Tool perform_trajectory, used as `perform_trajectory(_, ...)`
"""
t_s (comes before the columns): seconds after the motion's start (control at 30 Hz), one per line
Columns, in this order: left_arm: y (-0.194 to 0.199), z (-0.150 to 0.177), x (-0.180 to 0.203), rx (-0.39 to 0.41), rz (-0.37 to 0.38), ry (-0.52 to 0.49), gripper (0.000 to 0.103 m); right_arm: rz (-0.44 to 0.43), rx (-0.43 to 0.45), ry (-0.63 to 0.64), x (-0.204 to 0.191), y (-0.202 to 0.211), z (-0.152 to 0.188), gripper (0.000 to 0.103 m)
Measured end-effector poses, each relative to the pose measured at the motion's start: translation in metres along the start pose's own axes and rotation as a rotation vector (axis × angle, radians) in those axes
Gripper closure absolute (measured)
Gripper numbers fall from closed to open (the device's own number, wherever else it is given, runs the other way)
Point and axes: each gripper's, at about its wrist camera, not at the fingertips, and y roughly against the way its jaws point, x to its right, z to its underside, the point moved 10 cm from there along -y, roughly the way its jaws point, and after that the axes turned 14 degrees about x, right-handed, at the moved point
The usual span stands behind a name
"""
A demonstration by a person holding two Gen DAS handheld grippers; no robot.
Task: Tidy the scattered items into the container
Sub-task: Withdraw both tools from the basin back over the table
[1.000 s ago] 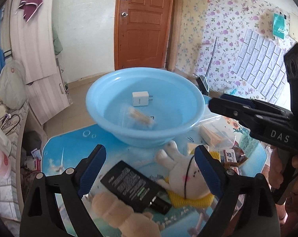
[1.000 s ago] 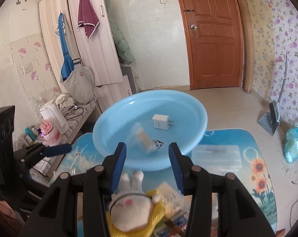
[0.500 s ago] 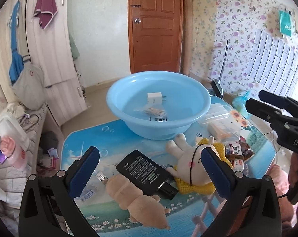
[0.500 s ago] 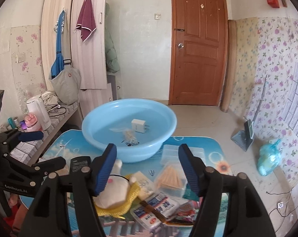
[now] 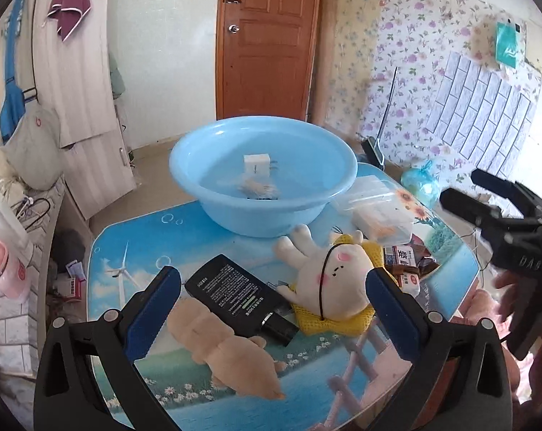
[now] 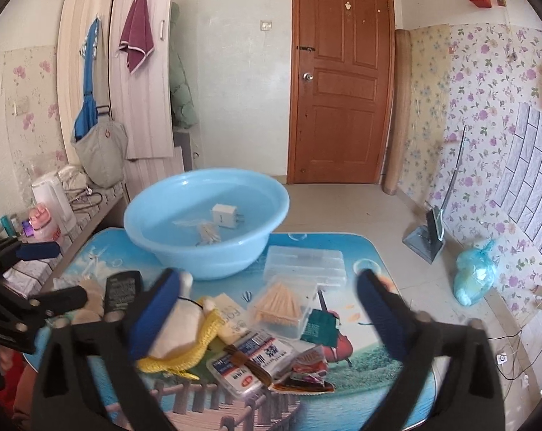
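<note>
A: What are the tools doing?

B: The left tool (image 5: 271, 301) is spread wide and holds nothing. The right tool (image 6: 267, 305) is wide too, and empty. Both hang over the bench (image 5: 199, 230).

A: What is under the left tool?

B: A black box (image 5: 231, 292) lies flat between its fingers. At 7 o'clock from the box, touching it, is a tan soft toy (image 5: 224, 352). At 3 o'clock is a white bunny toy (image 5: 332, 276) on a yellow net (image 5: 328, 323).

A: Which one is easy to grab?

B: I think the bunny. It looks soft and light, so it should squash and not slip. I would pinch its round head or middle, not its thin ears. The black box looks hard and smooth, and likely heavier. Take it across its narrow sides.

A: Where do they all go?

B: Into the blue bowl (image 5: 307, 165), at 12 o'clock on the far side of the bench.

A: How many things are in it?

B: I count one white plug (image 5: 256, 167) and one small clear bag (image 5: 258, 189). There is something dark under the bag, but I cannot tell what.

A: And still out?

B: Two soft toys and one black box. Under the right tool there is one clear box of sticks (image 6: 283, 305), one flat clear case (image 6: 305, 264) and a few snack packets (image 6: 256, 359). The packets overlap, so I cannot count them well.
</note>
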Motion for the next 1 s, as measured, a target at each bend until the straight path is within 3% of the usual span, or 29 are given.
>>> perform_trajectory(0.1,0.003,0.0,-0.001,0.011,-0.024,-0.023,0.0,-0.016,-0.01,-0.023,-0.002,0.001,0.007,0.0)
perform_trajectory(0.23,0.004,0.002,-0.004,0.008,-0.028,-0.014,0.0,-0.012,-0.145,0.033,-0.009,-0.006,0.03,0.0)
perform_trajectory(1.0,-0.002,0.026,-0.012,-0.038,-0.006,0.005,0.0,-0.024,-0.206,-0.002,-0.012,-0.004,0.053,0.0)
